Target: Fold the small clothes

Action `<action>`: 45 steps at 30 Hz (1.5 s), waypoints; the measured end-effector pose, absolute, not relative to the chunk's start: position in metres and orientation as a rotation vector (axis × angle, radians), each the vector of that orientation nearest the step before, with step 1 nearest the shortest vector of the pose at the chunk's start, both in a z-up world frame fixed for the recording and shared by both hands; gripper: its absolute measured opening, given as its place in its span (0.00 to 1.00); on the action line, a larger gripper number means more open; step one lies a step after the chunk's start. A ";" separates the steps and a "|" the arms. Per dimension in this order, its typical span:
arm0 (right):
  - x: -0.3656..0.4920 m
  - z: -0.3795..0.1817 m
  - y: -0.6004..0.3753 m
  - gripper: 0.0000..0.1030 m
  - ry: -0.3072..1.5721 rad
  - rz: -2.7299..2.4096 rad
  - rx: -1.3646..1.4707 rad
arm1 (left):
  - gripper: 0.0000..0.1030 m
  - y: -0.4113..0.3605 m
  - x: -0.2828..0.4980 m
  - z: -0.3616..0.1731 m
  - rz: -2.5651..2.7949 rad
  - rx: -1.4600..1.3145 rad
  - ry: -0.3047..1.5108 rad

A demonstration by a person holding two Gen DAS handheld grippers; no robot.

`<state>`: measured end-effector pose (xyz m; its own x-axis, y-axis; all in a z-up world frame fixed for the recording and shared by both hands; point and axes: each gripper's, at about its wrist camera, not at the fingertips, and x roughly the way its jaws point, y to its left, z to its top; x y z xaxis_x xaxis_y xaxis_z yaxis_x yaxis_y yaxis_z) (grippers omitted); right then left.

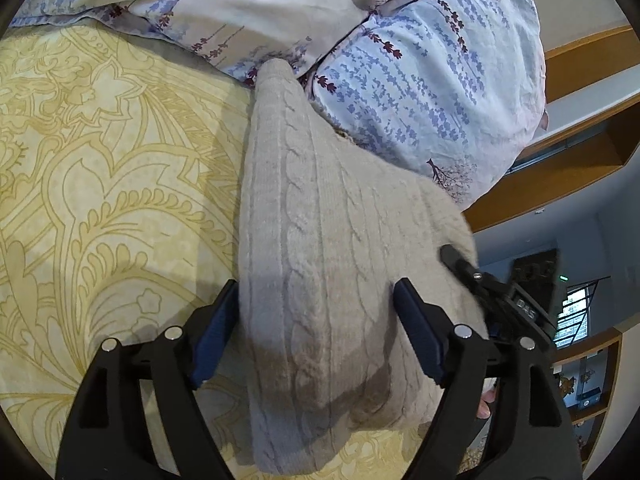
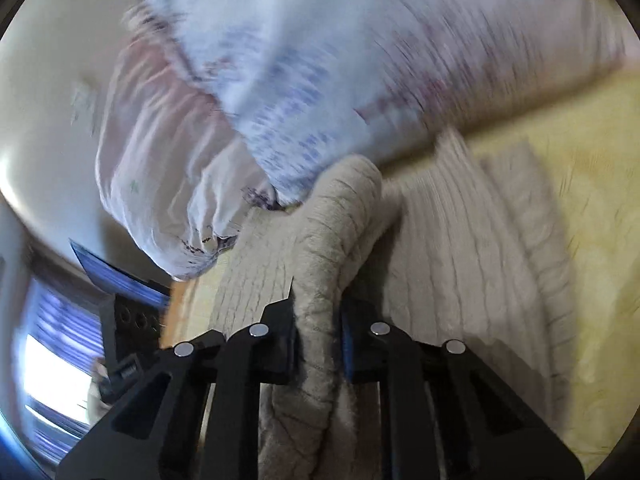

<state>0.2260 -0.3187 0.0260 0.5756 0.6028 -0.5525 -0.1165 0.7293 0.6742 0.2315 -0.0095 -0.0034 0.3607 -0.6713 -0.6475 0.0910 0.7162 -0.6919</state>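
Pinching a rolled-up edge of the grey cable-knit sweater point(image 2: 320, 280), the right gripper point(image 2: 316, 340) has its jaws pressed tight w/ knit bunched between them; fabric runs fwd from the pads and also drapes back under the gripper. Right view is motion-blurred, so detail is soft.

Left gripper point(image 1: 316, 336) is spread wide, one blue pad point(image 1: 212, 344) each side of the sweater, straddling it w/o any visible squeeze. Can't tell if the pads touch the knit or just flank it.

Sweater lies on the yellow patterned bedsheet point(image 1: 100, 184), folded into a long narrow strip. Long axis runs straight away from the left gripper, approx in line w/ its fingers, far end tapering to a tip that butts against the floral pillow point(image 1: 420, 80). Near end hangs close below the left cam.

Judgement: right gripper holds the side edge, its tip showing at the strip's right margin in the left view, so it's the one carrying the fold across. Left is nearer the strip's near end, placed to close on it. Next move prob turns on that lengthwise axis: near end up and over toward the pillow-side tip. Risk: thick knit slipping or fold unrolling.
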 end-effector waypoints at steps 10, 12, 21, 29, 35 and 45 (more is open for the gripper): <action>0.158 0.098 -0.238 0.15 0.552 0.310 -0.223 | 0.77 -0.018 0.224 0.001 -0.560 -0.592 1.091; 0.165 0.103 -0.251 0.15 0.544 0.279 -0.198 | 0.78 -0.021 0.223 0.004 -0.585 -0.611 1.077; 0.191 0.070 -0.322 0.15 0.660 0.157 -0.032 | 0.78 -0.042 0.212 0.008 -0.661 -0.508 1.079; 0.205 0.040 -0.351 0.18 0.753 0.097 0.075 | 0.78 -0.059 0.207 0.004 -0.682 -0.447 1.102; 0.186 0.043 -0.393 0.54 0.755 0.079 0.314 | 0.78 -0.056 0.192 0.002 -0.714 -0.438 1.116; 0.121 0.033 -0.410 0.59 0.802 0.217 0.538 | 0.60 -0.057 0.168 -0.001 -0.731 -0.444 1.139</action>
